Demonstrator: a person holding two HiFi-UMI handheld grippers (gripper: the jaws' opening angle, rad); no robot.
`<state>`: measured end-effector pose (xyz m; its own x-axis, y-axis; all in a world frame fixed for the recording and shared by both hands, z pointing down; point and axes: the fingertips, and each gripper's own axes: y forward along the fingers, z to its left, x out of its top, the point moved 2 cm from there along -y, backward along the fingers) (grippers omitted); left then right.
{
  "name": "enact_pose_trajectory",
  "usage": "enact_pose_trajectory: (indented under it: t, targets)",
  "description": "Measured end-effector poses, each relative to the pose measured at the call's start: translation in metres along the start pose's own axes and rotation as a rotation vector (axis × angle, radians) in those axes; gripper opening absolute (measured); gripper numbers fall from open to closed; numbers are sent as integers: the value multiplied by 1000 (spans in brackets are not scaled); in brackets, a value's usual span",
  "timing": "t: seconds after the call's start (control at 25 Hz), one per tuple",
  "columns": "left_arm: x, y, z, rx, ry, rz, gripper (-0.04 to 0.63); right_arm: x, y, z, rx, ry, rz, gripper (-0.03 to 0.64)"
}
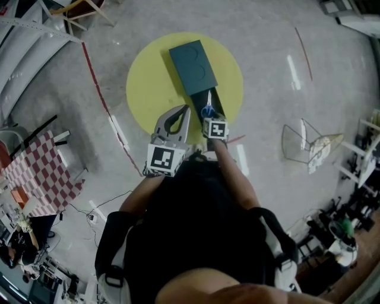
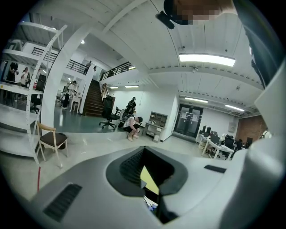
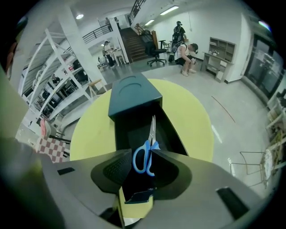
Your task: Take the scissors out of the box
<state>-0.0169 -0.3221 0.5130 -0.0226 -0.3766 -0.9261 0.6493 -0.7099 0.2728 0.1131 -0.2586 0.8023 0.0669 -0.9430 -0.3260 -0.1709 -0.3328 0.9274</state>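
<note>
A dark teal box [image 1: 193, 60] lies on the round yellow table [image 1: 148, 89], its black drawer [image 3: 167, 127] pulled out toward me. The blue-handled scissors [image 3: 152, 127] lie in the drawer, blades pointing at the box. My right gripper [image 3: 144, 154] points steeply down over the drawer and is open; the blue handles sit between its jaws, and no pad presses on them. In the head view the right gripper [image 1: 208, 113] covers the scissors [image 1: 209, 96] at the handles. My left gripper [image 1: 187, 108] hovers left of the drawer, fingertips together and holding nothing.
A red line [image 1: 98, 89] curves across the grey floor left of the table. A wire rack [image 1: 306, 145] stands to the right, a checkered cloth [image 1: 35, 172] to the left, and a wooden chair [image 1: 83, 12] beyond the table.
</note>
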Motion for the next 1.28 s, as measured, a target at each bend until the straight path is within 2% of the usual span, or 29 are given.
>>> enact_pose_trajectory:
  t: [0.32, 0.52, 0.68, 0.84, 0.92, 1.08, 1.28]
  targets:
    - [1, 7, 17, 19, -25, 4, -3, -13, 31, -11, -26, 73, 156, 118]
    - [0, 10, 23, 25, -39, 10, -3, -8, 45, -14, -17, 76, 182, 118]
    - [-2, 11, 23, 30, -37, 14, -3, -17, 42, -32, -137, 14, 252, 118]
    - [-3, 10, 22, 41, -43, 18, -3, -9, 51, -11, -12, 24, 186, 115]
    - [-3, 8, 22, 45, -42, 17, -3, -13, 47, -14, -34, 20, 208, 86]
    - [-5, 5, 21, 53, -38, 17, -3, -9, 49, -4, 39, 44, 181, 86]
    - [-6, -2, 16, 67, -38, 9, -3, -14, 40, -5, 44, 27, 182, 84]
